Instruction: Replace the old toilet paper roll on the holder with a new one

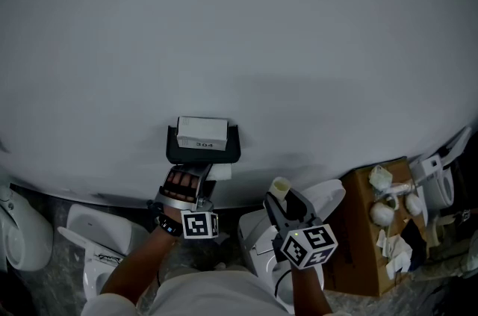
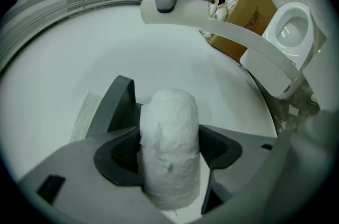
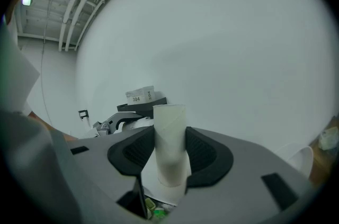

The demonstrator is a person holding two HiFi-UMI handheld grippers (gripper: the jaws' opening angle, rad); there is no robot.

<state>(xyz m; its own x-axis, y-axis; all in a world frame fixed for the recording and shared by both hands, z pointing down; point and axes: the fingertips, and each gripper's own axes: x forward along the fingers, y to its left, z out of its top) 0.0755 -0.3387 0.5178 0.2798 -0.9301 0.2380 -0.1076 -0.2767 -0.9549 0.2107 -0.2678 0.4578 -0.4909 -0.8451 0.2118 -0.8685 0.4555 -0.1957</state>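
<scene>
A black toilet paper holder hangs on the white wall, with a small white box resting on top of it. Just below it my left gripper is shut on a new white toilet paper roll; the roll stands upright between the pads, close in front of the holder. To the right, my right gripper is shut on the bare cardboard tube of the old roll, held upright and away from the wall. The holder appears behind that tube in the right gripper view.
A brown cardboard box with crumpled paper and white items stands on the floor at the right. White toilets stand at the lower left, under the right gripper and at the far right. The wall fills the upper view.
</scene>
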